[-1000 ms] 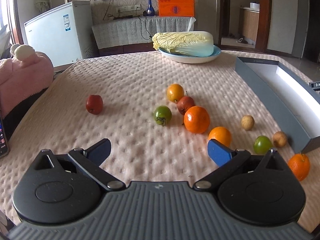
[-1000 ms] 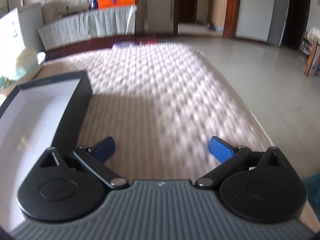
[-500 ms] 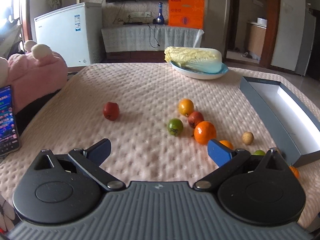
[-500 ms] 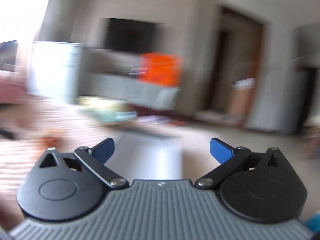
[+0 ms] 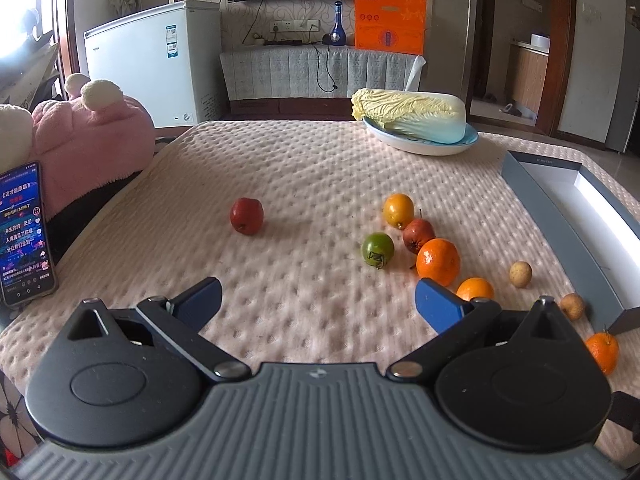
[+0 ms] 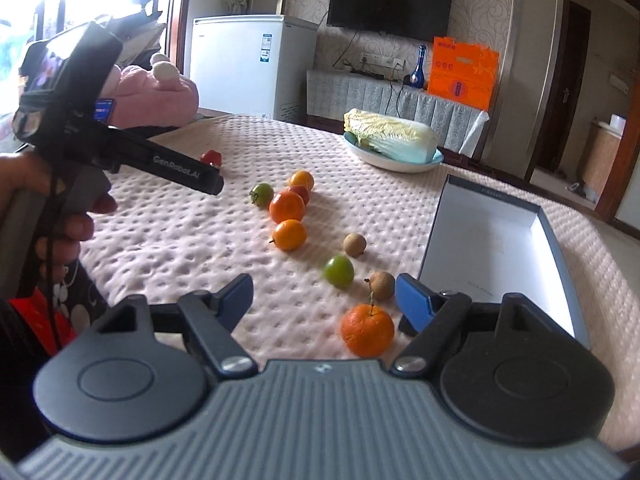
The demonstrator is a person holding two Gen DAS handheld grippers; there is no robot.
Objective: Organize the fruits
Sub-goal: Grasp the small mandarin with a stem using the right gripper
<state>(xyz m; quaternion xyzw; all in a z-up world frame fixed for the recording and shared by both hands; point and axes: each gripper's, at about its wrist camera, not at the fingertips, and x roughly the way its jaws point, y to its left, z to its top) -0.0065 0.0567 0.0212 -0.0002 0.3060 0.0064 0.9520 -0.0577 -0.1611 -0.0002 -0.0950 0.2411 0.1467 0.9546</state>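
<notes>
Several small fruits lie in a loose row on the pink bumpy cloth (image 5: pixel 312 168): a lone red one (image 5: pixel 247 216), a green one (image 5: pixel 377 250), a large orange (image 5: pixel 438 262) and brown longans (image 5: pixel 521 274). My left gripper (image 5: pixel 318 298) hovers open and empty short of them. My right gripper (image 6: pixel 324 294) is closing, its pads touching nothing. A stemmed orange (image 6: pixel 368 330) lies on the cloth just inside its right finger (image 6: pixel 412 300), with a green fruit (image 6: pixel 339 272) and a longan (image 6: pixel 382 286) just beyond. The open grey box (image 6: pixel 442 232) is right of the row.
A blue plate (image 5: pixel 424 146) with a napa cabbage (image 5: pixel 412 114) stands at the table's far side. A lit phone (image 5: pixel 26 236) and a pink plush (image 5: pixel 88 148) are at the left edge. A hand (image 6: pixel 60 216) holds the left gripper (image 6: pixel 214 184) over the cloth's left part.
The right view swung fast from the box and floor round to the fruit row, and the right jaws narrowed. The left gripper drew back and up a little, still open.
</notes>
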